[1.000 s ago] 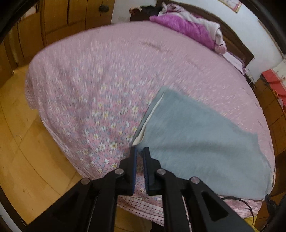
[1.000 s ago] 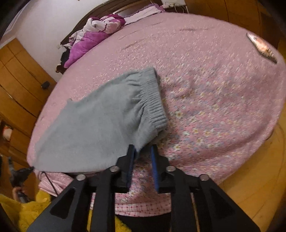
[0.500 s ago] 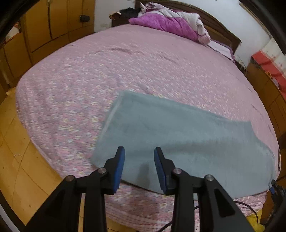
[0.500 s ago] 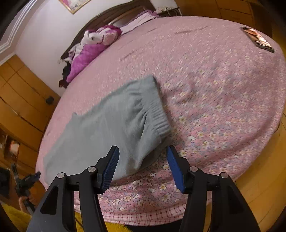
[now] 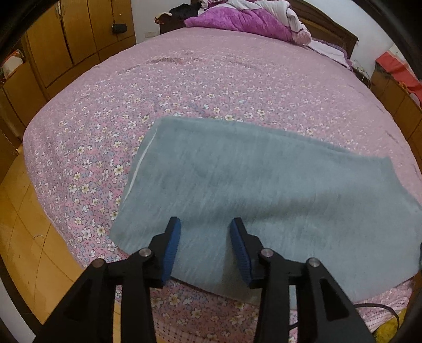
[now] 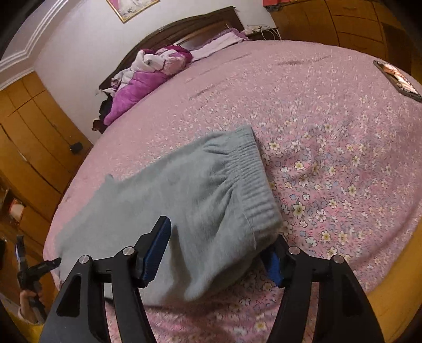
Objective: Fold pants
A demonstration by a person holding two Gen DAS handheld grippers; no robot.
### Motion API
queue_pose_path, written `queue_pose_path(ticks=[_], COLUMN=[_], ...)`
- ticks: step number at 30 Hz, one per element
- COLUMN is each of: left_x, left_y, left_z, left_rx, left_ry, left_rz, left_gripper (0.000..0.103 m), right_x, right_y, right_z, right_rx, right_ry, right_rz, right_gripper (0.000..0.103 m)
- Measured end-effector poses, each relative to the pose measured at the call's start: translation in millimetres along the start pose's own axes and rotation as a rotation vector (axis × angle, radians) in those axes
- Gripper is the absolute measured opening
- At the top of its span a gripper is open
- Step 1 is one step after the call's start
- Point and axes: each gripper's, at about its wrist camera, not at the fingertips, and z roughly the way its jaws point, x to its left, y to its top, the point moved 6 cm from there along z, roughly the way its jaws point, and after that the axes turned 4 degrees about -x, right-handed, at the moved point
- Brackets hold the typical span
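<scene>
Blue pads line both claws, and both stand wide apart with nothing clamped between them. The left gripper (image 5: 205, 232) hangs over the near edge of the grey pants (image 5: 250, 190), its fingertips above the cloth; whether they touch it cannot be told. The right gripper (image 6: 219, 237) straddles the near corner at the waistband (image 6: 250, 182): its left finger (image 6: 158, 242) shows in full, while the tip of its right finger (image 6: 274, 261) is hidden behind a bulging lobe of fabric.

Seen from the left wrist, the pants lie flat as one long folded slab near the foot of the bed, the leg end at the left with a pale seam line (image 5: 143, 155) running down it. Their right end runs toward the frame edge and is cut off by the lens rim. From the right wrist the ribbed waistband lies to the right, puckered, and the near cloth is smeared by blur.

Beneath them spreads a pink flowered bedspread (image 5: 184, 87), its small blossoms sharp nearby and washed out farther off. At the far end a purple quilt (image 5: 242, 18) is heaped against a dark wooden headboard (image 6: 184, 26). A flat dark item (image 6: 398, 79) rests at the bed's far right edge, too distorted to identify. Wooden wardrobe doors (image 5: 73, 34) stand to the left, and yellow floorboards (image 5: 23, 237) show below the bed. A dark cable (image 5: 379, 308) trails off at the lower right.
</scene>
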Motion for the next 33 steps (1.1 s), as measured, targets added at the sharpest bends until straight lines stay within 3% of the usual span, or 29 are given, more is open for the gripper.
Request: queue_pose_path(ticks=[5,12,24,31,33], left_x=[2,0,1,2,2], left_y=[-1,2,4,3,3], left_z=[1,2,6,5,4], left_rx=[0.002,0.003,0.014,0.016,0.018], left_ry=[0.013,0.041,0.056,0.048,0.045], left_rz=[-0.005,0.024,0.030,0.020,0.018], left_gripper=[0.046,0.046,0.046,0.046,0.046], right_x=[-4,-4,-12,-19,-16], right_y=[-4,-24,-6,-8,-4], right_z=[0,-16,3,-2,-1], right_rx=[-0.020,0.027,-0.016,-0.003,-0.005], right_ry=[0.030,0.004,0.096,0.102,0.073], right_rz=[-0.011,-0.050,0.029,0.042,0.029], right_gripper=[0.060,0.062,0.069,0.069,0.061])
